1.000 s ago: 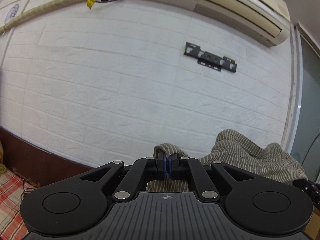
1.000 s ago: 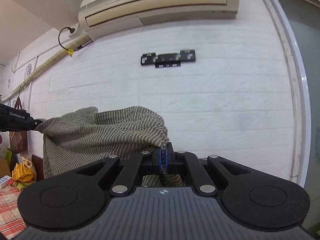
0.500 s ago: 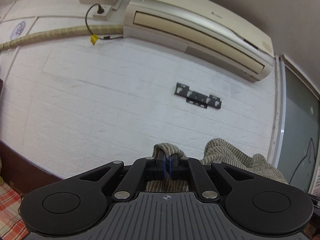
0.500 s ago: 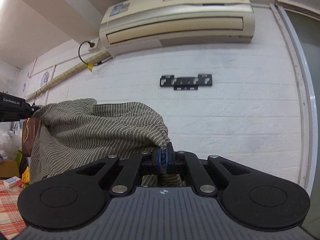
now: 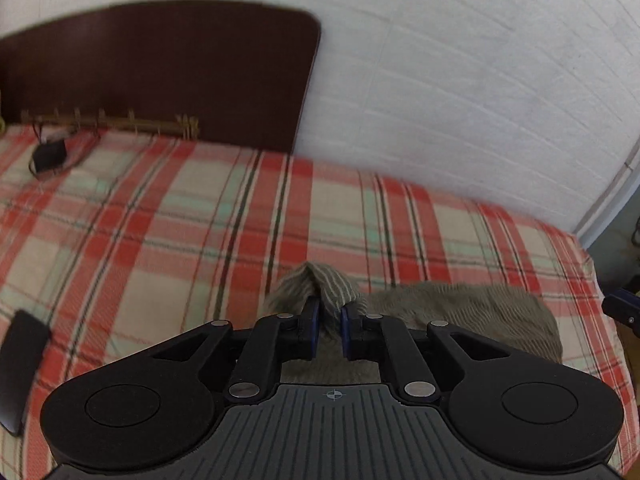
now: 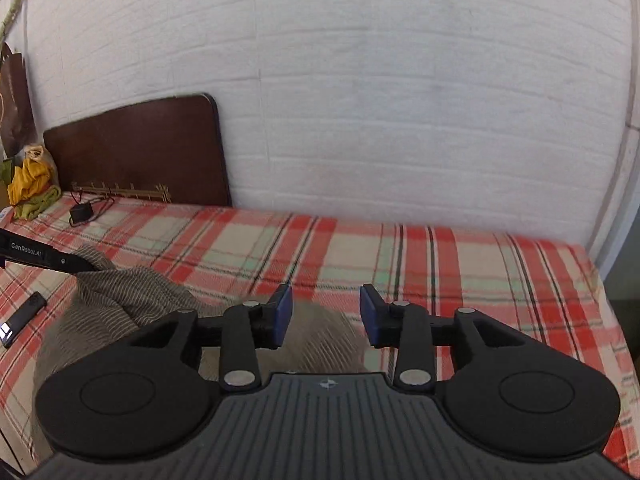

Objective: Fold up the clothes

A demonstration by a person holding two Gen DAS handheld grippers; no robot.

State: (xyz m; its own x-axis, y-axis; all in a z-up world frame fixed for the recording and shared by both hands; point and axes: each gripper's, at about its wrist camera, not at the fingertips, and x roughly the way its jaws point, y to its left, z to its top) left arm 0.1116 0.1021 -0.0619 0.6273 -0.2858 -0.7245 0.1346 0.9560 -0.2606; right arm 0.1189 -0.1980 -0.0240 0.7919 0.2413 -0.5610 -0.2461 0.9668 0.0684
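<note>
A grey-brown striped garment (image 5: pixel 460 312) lies on the red plaid bed (image 5: pixel 200 232). In the left wrist view my left gripper (image 5: pixel 328 322) has its jaws slightly parted, with a raised fold of the garment (image 5: pixel 320 280) still between the pads. In the right wrist view my right gripper (image 6: pixel 325 312) is wide open and empty, just above the garment (image 6: pixel 128 300), which spreads under it and to the left. The left gripper's finger (image 6: pixel 44 256) touches the cloth's far left peak.
A dark wooden headboard (image 5: pixel 160 72) stands against the white brick wall (image 6: pixel 400 80). A black charger with cable (image 6: pixel 82 212) lies near it. A black remote (image 6: pixel 24 316) lies on the bed at left. Yellow and green cloth (image 6: pixel 30 188) is piled at the far left.
Both grippers swung down from holding the garment high against the wall to the bed. The right gripper opened and let go. The left jaws have parted slightly around the fold.
</note>
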